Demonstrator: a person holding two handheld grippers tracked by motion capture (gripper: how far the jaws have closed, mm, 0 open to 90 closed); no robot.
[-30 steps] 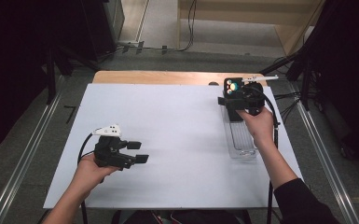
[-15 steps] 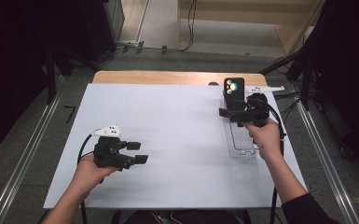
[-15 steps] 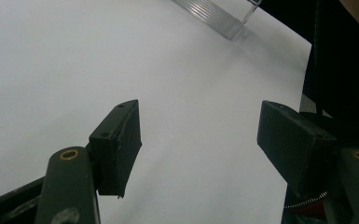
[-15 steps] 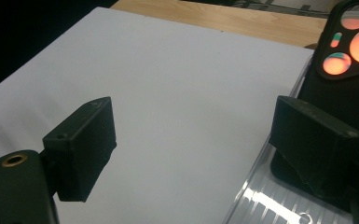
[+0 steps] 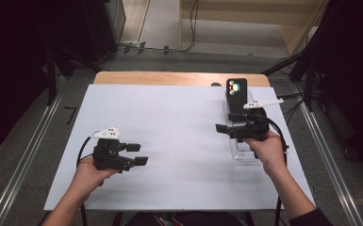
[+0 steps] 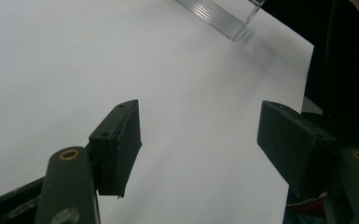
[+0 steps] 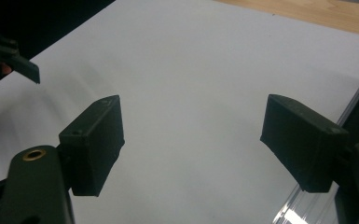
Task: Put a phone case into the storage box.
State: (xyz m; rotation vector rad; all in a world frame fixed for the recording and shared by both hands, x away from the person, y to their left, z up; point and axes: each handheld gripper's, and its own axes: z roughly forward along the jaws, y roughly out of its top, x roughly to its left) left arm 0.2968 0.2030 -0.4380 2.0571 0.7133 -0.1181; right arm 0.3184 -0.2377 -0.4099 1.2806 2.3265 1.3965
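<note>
My right claw [image 5: 222,129] hangs over the white surface [image 5: 179,122], its jaws pointing toward the middle and standing apart with nothing between them; they have just been closing a little, on nothing. In the right gripper view the two black pads frame bare white sheet, and the edge of the clear stand [image 7: 307,200] shows at the lower right, just beside my right-hand pad.

The phone [image 5: 237,94] stands upright at the far end of the clear stand [image 5: 243,151], its back with the camera lenses facing me. The stand lies along the right part of the surface, and my right hand [image 5: 266,150] is over its near end. The claw is just in front of the phone and to its left, not touching it.

My left claw [image 5: 136,154] is low over the near left part of the surface, well apart from the phone, jaws spread and empty. In the left gripper view its pads frame bare sheet, with a corner of the clear stand [image 6: 214,14] far off at the top. The left claw's jaw tips [image 7: 14,60] show at the left edge of the right gripper view.

A strip of wood [image 5: 169,78] shows beyond the far edge of the sheet.
</note>
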